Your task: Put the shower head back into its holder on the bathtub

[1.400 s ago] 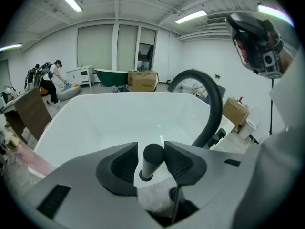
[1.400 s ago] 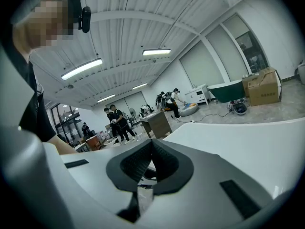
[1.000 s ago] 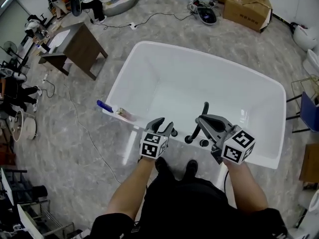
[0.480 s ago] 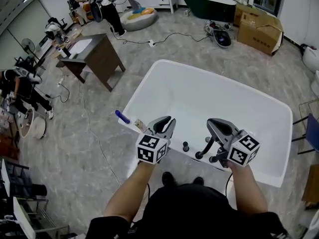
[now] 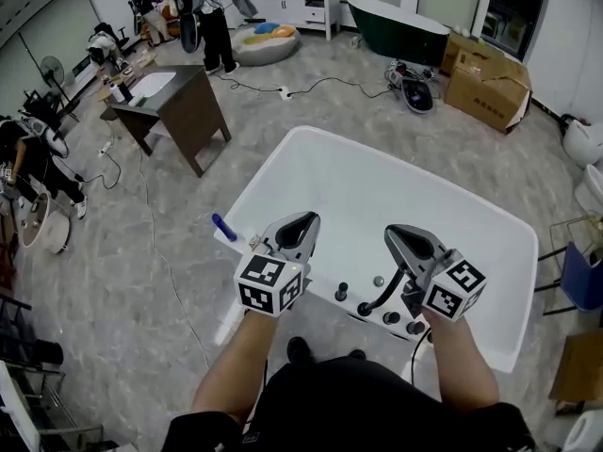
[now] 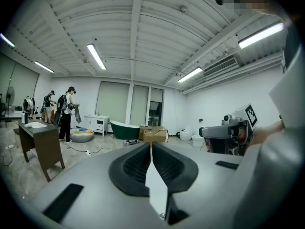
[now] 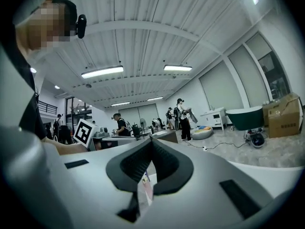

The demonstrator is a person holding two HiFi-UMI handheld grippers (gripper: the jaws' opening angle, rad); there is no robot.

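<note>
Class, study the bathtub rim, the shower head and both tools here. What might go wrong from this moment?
1. The shower head leans at the bathtub rim close by the right tool, which is shut and empty; a careless dip might knock it out of place.
2. The left tool, its jaws closing on nothing, hangs near the blue item on the rim's corner; a sideways sweep might push that off.

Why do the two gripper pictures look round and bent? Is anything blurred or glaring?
Left gripper view: a wide lens bows the ceiling, the corners go black, and the light strips glare white. Right gripper view: same bending and black corners. Head view: even light, sharp, bathtub edges nearly straight.
</note>
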